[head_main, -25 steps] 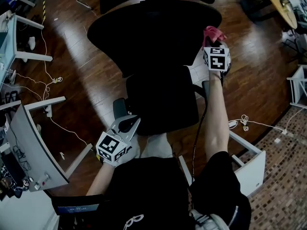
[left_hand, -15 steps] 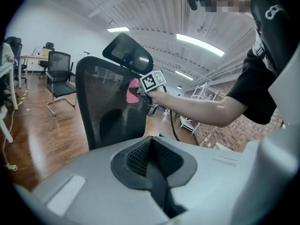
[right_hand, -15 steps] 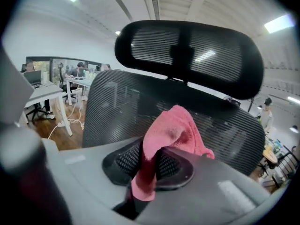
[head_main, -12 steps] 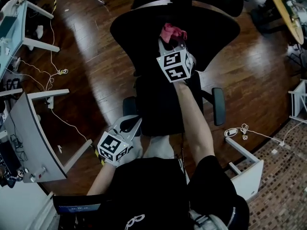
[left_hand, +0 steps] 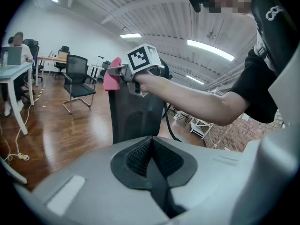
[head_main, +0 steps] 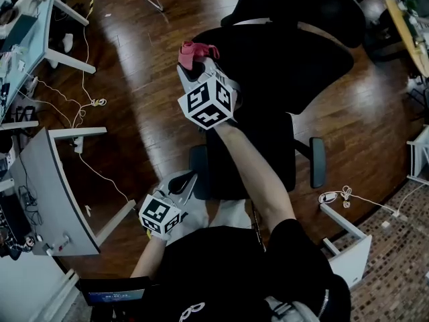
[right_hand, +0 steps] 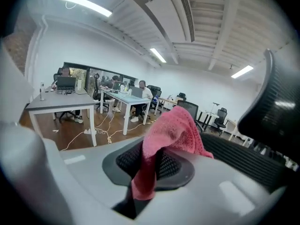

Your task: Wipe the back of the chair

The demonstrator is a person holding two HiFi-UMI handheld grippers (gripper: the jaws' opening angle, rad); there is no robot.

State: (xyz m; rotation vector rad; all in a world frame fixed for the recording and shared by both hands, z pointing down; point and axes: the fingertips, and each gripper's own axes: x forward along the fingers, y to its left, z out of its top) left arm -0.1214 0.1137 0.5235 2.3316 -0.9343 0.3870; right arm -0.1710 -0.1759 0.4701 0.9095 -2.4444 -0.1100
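The black office chair (head_main: 281, 66) fills the middle of the head view, standing on the wooden floor (head_main: 134, 79), with the person close at its near side. In the left gripper view its mesh back (left_hand: 136, 116) stands upright. The frame looks stiff, but the mesh will likely give a little under pressure, and a chair of this kind may swivel or roll when pushed — so a steadying hold on an armrest or the frame seems wise.

The right gripper (head_main: 198, 66) reaches out to the far left edge of the chair, its jaws clamped on a pink cloth (head_main: 196, 51). The right gripper view shows the cloth (right_hand: 168, 135) pinched in a bunch between the pads, with the rest flopping over the top. It is soft, light and limp, with a knitted look, and is best held by a thick fold, as it is here.

The left gripper (head_main: 182, 183) is low and near, beside the left armrest, with its jaws together and nothing between them.

A second ago the cloth was at the chair's right edge, and half a second ago it was near the middle. Now it is at the left edge — one sweep across. The left gripper has barely moved.
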